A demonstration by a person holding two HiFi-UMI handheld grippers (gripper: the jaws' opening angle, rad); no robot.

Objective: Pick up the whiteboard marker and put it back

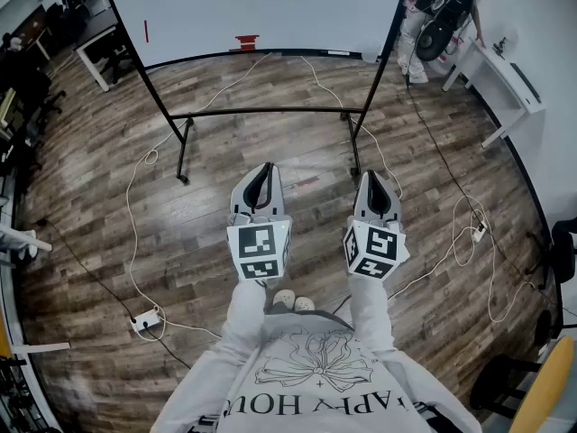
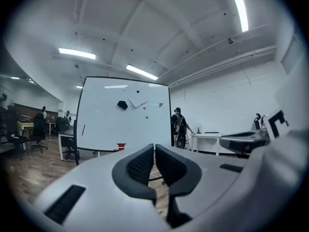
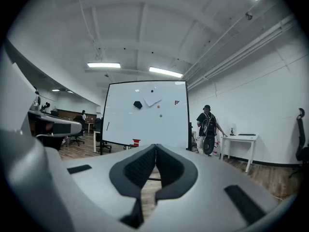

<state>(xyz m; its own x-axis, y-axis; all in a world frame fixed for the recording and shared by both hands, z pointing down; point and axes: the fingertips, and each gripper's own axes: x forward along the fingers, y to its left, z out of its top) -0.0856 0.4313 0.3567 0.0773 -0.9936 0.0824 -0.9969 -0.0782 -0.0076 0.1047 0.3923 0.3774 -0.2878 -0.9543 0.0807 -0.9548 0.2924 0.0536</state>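
Seen from the head camera, a whiteboard (image 1: 270, 7) on a black frame stands upright on a wooden floor (image 1: 90, 206), ahead of the person holding both tools. On the whiteboard's left part, a slim red stick that looks like the whiteboard marker (image 1: 146, 32) sits upright against the white face, just above the bottom ledge. Nearer the middle of the whiteboard, a small red block (image 1: 245, 41) rests on that ledge.

Well short of the whiteboard, the left tool (image 1: 261, 171) is held level and points towards it. Its two dark padded jaws are pressed together with nothing between them. Just to its right, the right tool (image 1: 375, 186) is also level and faces the whiteboard, its jaws pressed together and empty. Both tools are well apart from the whiteboard marker.

A pale cable (image 1: 135, 242) trails over the floor in front of the whiteboard. Past the whiteboard's right edge, a person (image 1: 437, 7) in dark clothes stands beside a white bench (image 1: 505, 79) near the wall.
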